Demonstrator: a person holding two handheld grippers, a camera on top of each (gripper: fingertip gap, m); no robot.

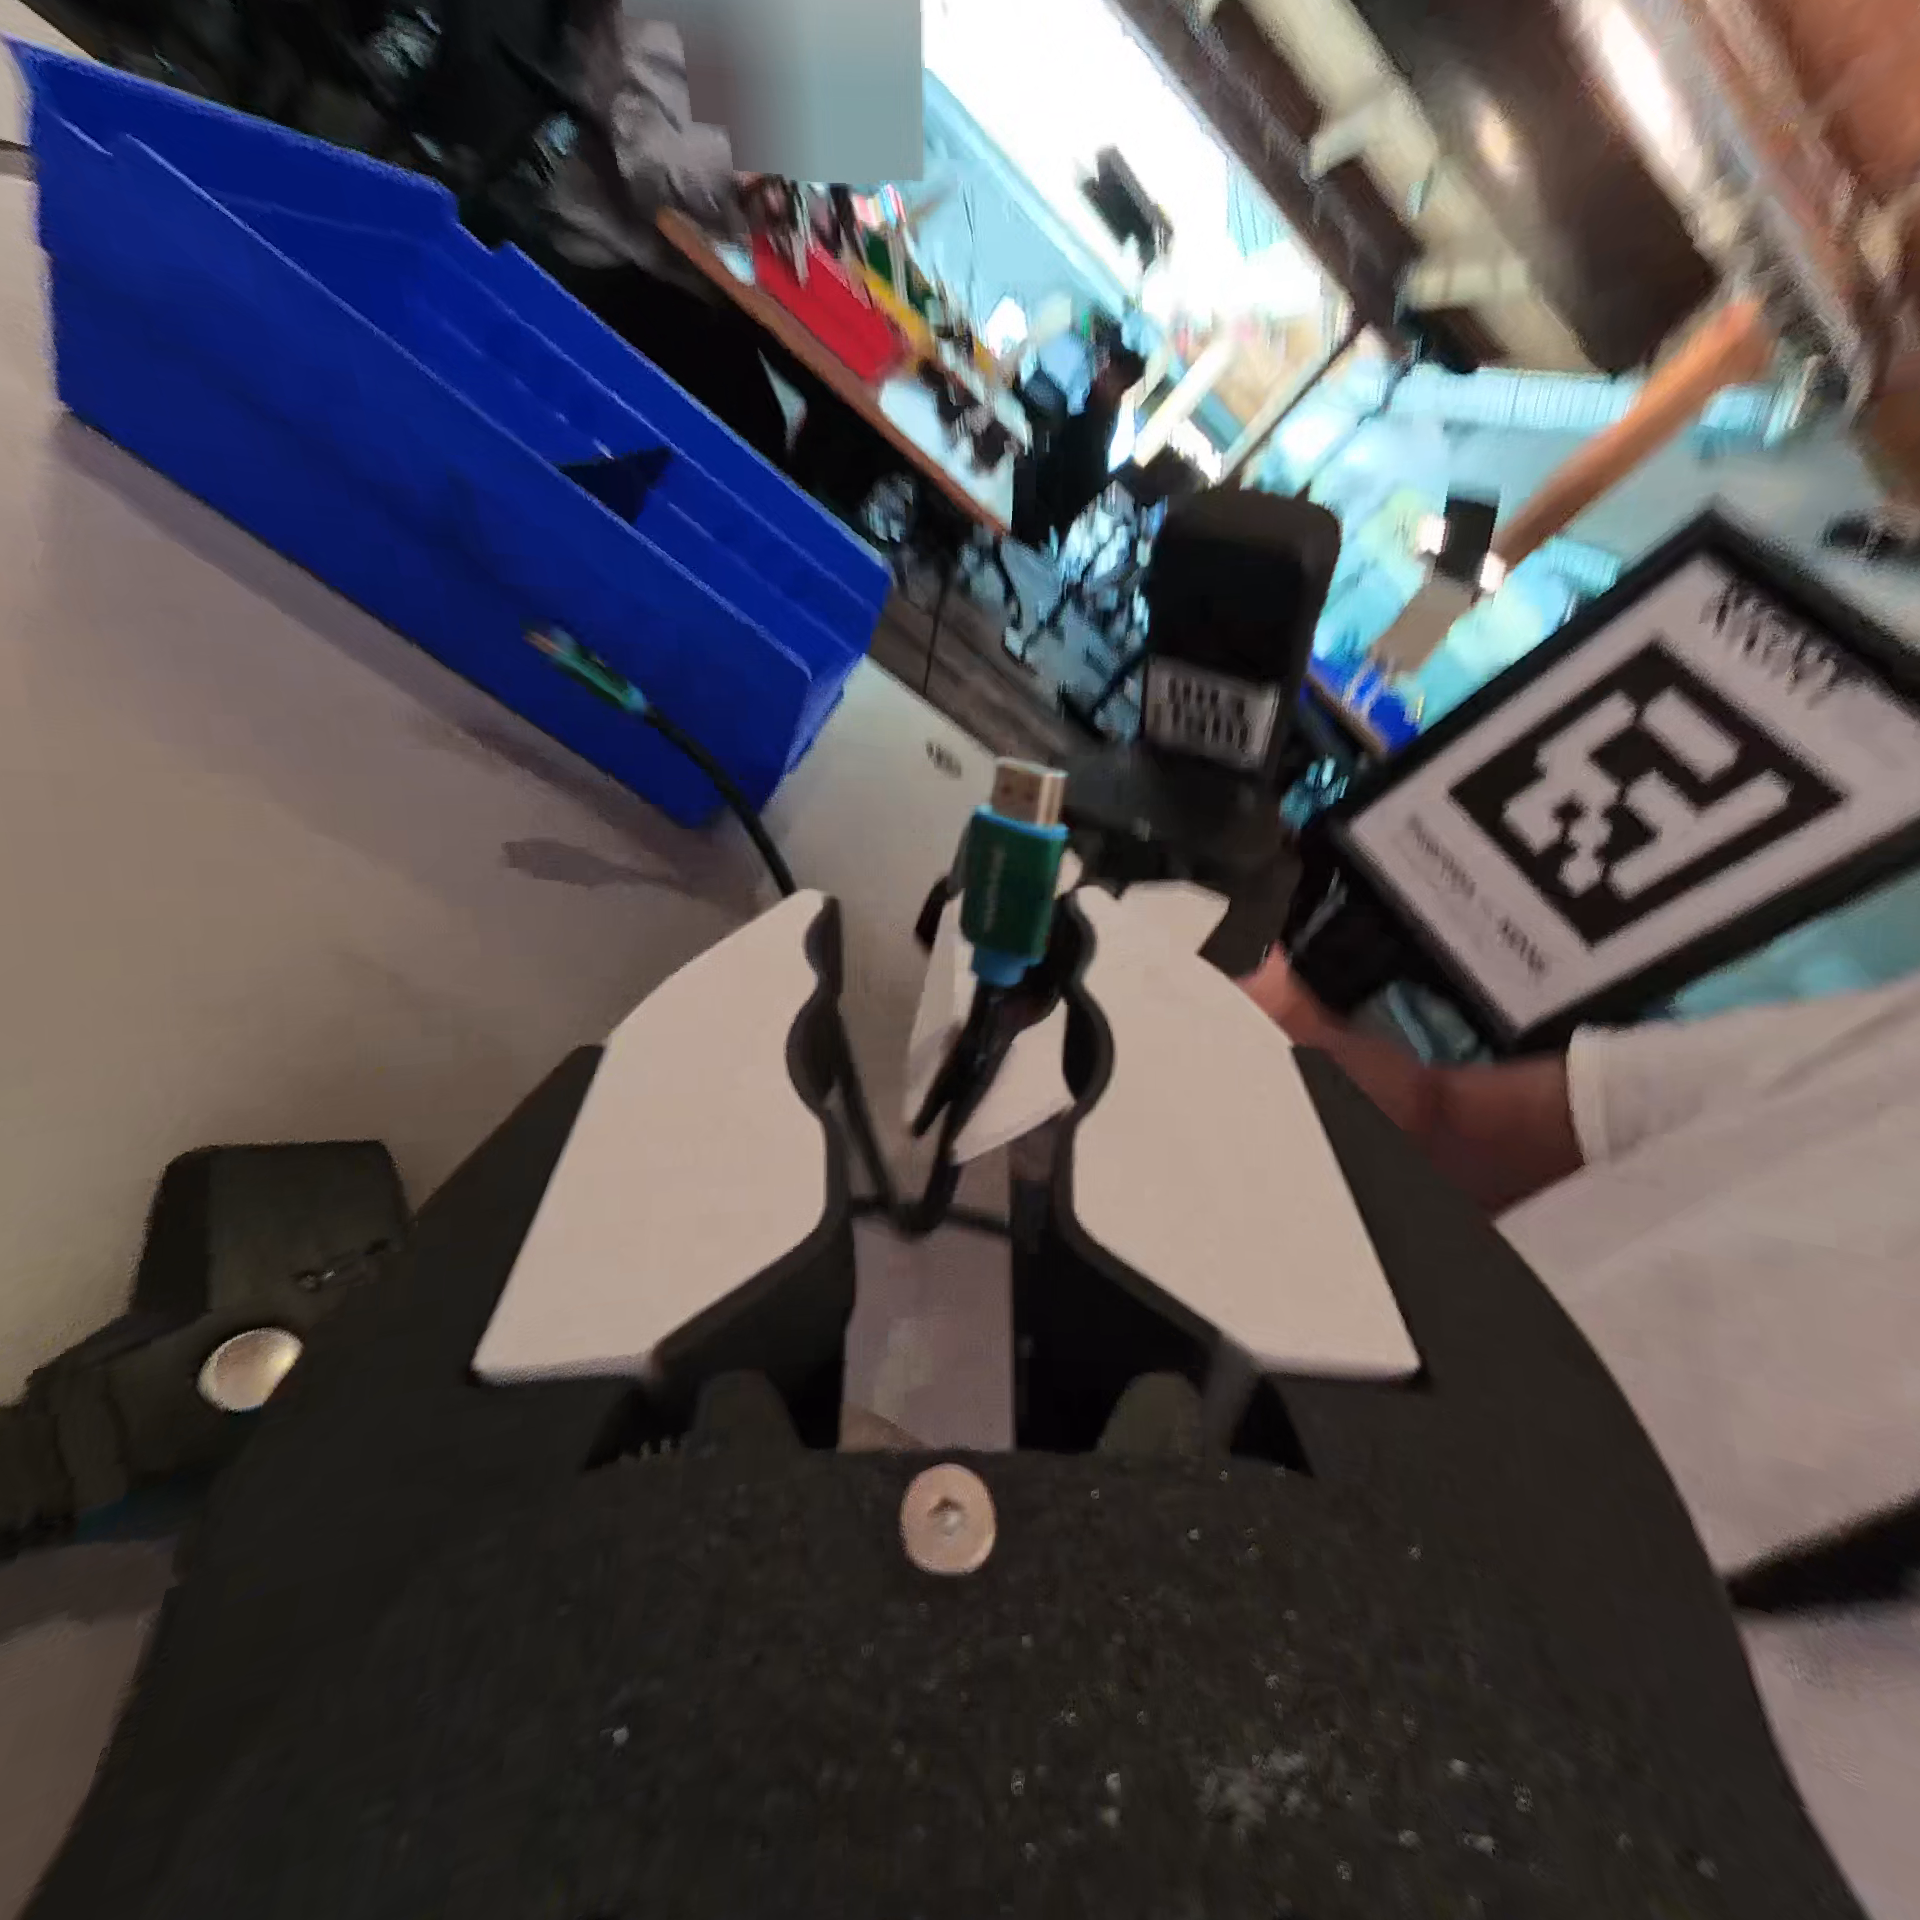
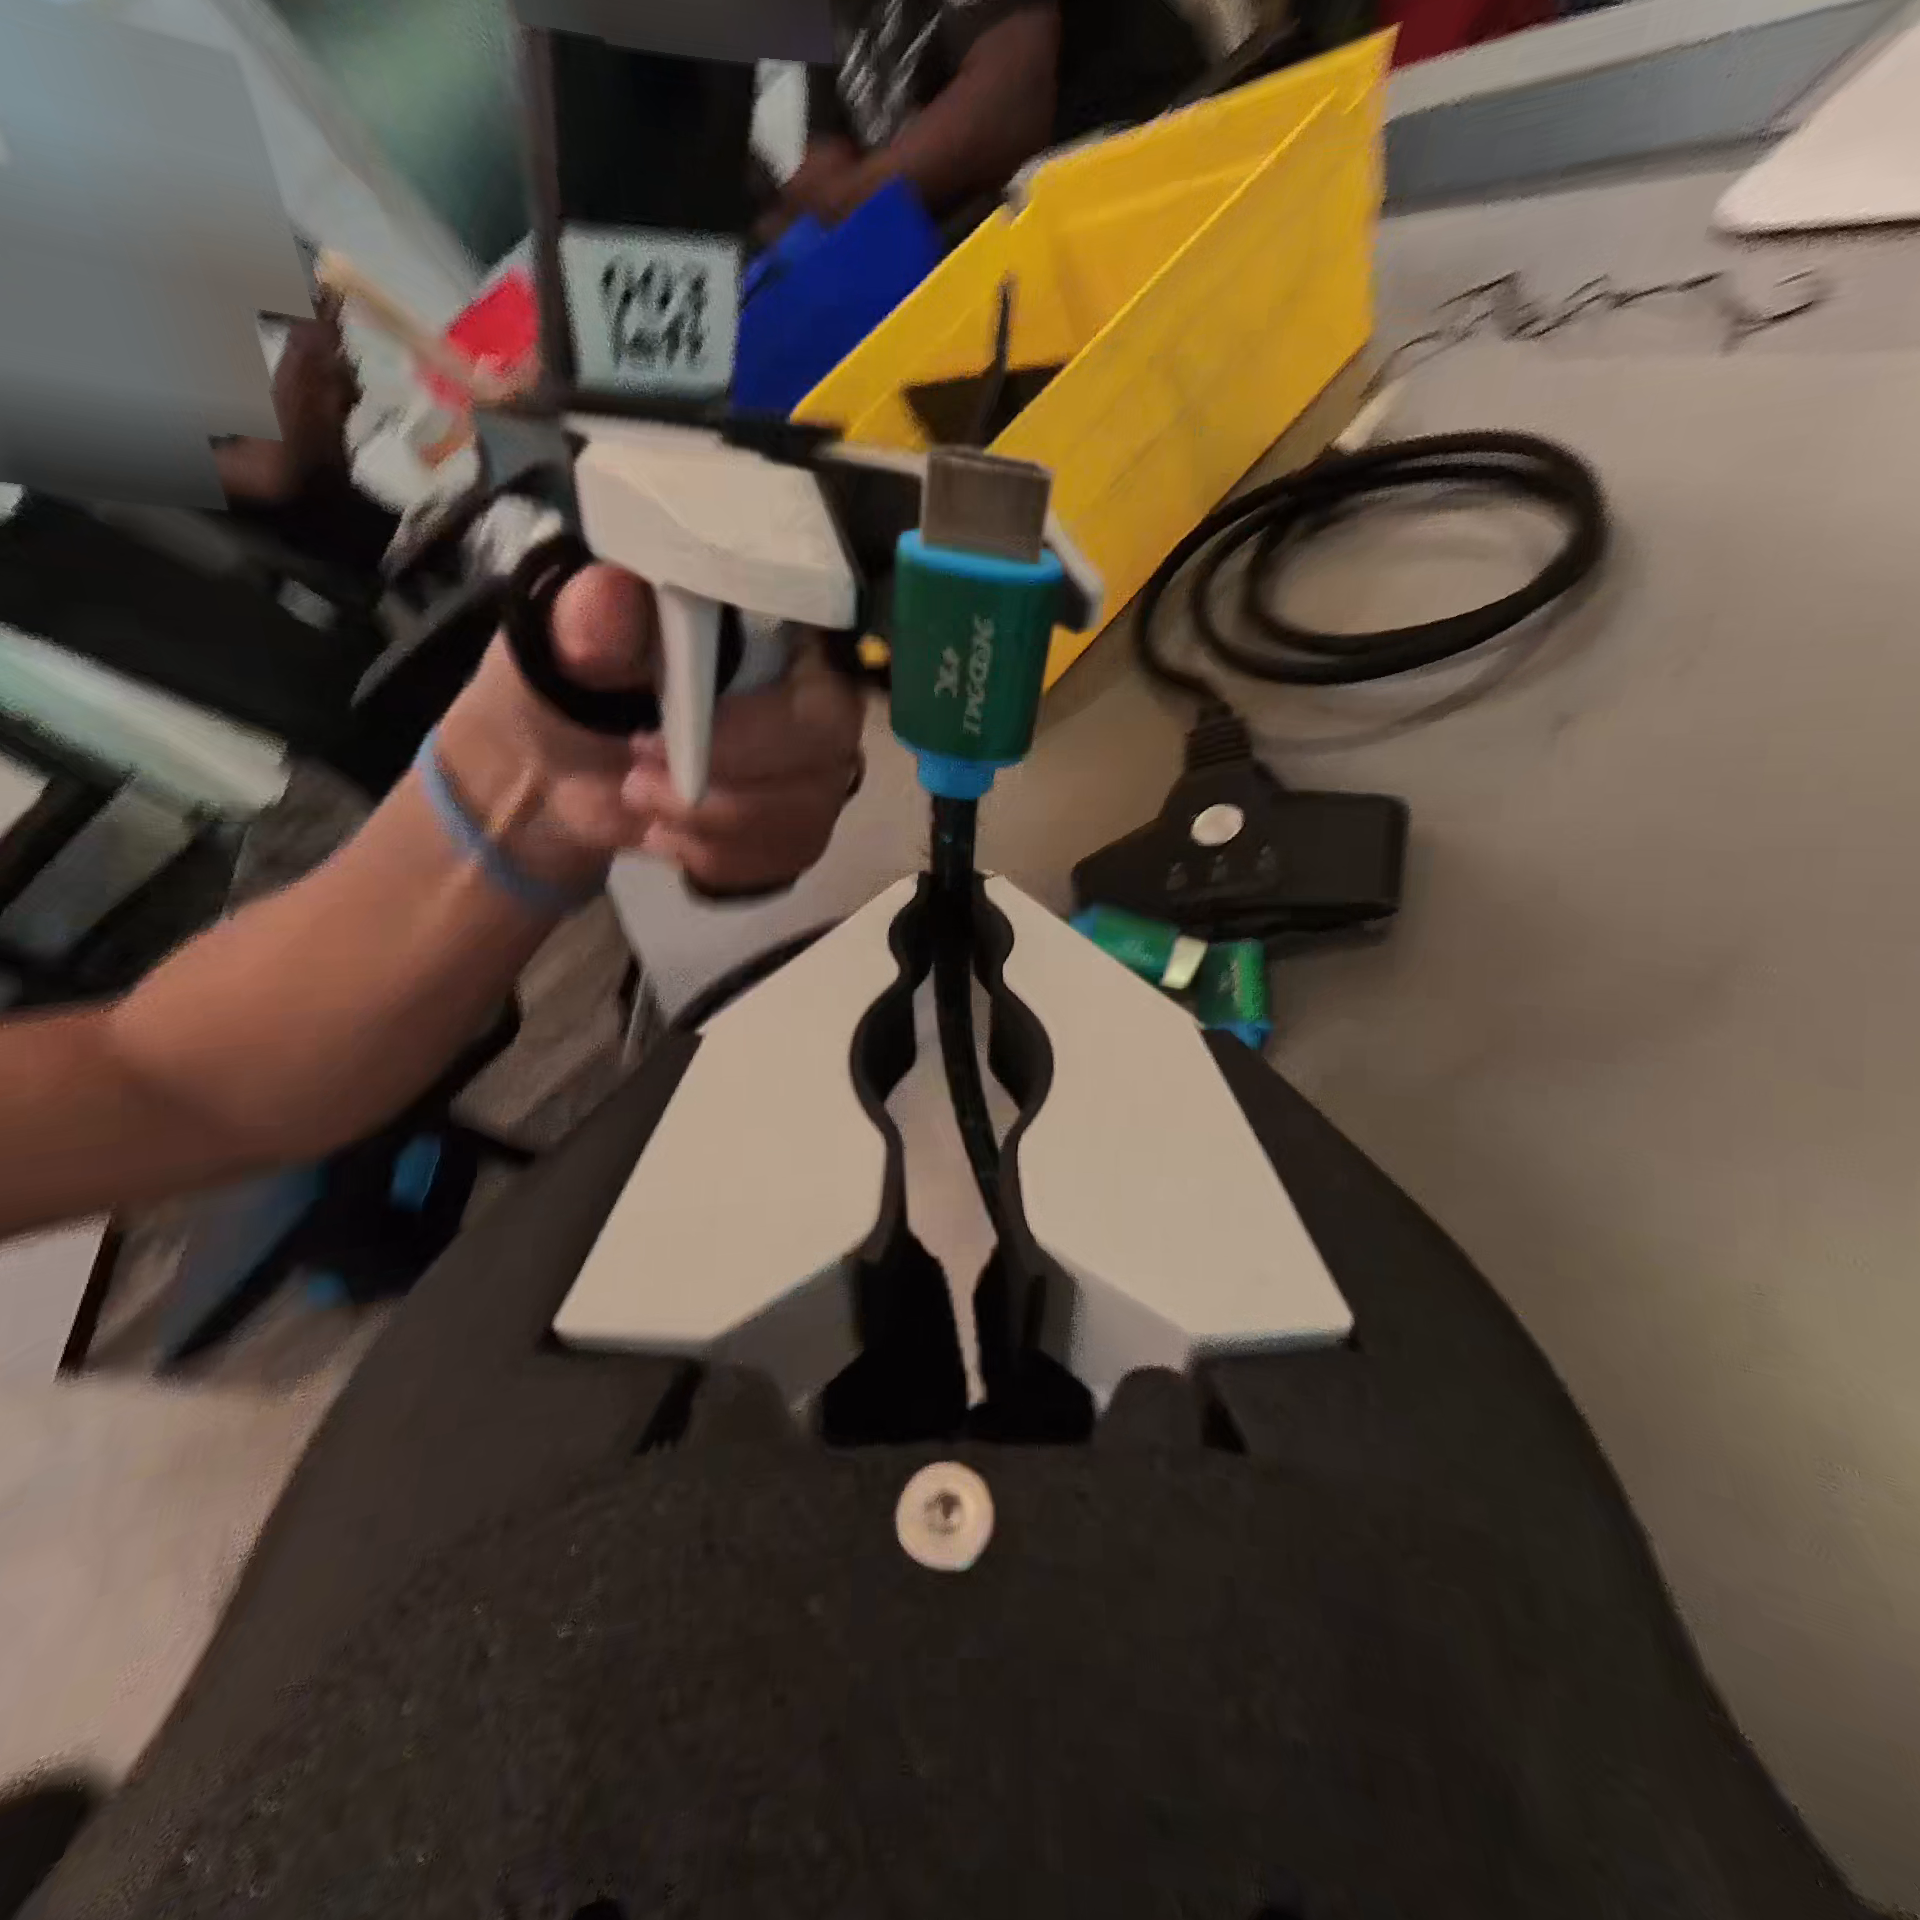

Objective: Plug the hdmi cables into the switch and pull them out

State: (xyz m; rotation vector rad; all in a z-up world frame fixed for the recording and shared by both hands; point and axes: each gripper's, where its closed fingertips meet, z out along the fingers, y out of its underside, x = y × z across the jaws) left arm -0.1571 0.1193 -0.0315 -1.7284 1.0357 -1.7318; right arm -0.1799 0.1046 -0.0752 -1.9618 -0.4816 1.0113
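Note:
A green HDMI plug [image 2: 977, 649] with a bare metal tip stands upright on its black braided cable. My right gripper [image 2: 951, 902] is shut on that cable just below the plug. In the left wrist view the same plug [image 1: 1013, 883] stands between the spread fingers of my left gripper [image 1: 956, 906], close to its right finger. The right gripper's fingertips [image 1: 1013, 1101] show under it. The black switch [image 2: 1247, 847] lies on the table, with two green plugs [image 2: 1231, 982] at its near edge. Whether they are seated is unclear.
A yellow bin [image 2: 1195, 312] and a coiled black cable [image 2: 1371, 561] lie behind the switch. A blue bin [image 1: 416, 416] sits far left with another green plug [image 1: 582, 665] beside it. A hand [image 2: 644, 790] holds the left gripper. A framed marker board [image 1: 1662, 790] is at right. The left gripper's tips are roughly 5 cm from the right gripper's. From either gripper's tips it is about 12 cm to the black switch [image 2: 1247, 847].

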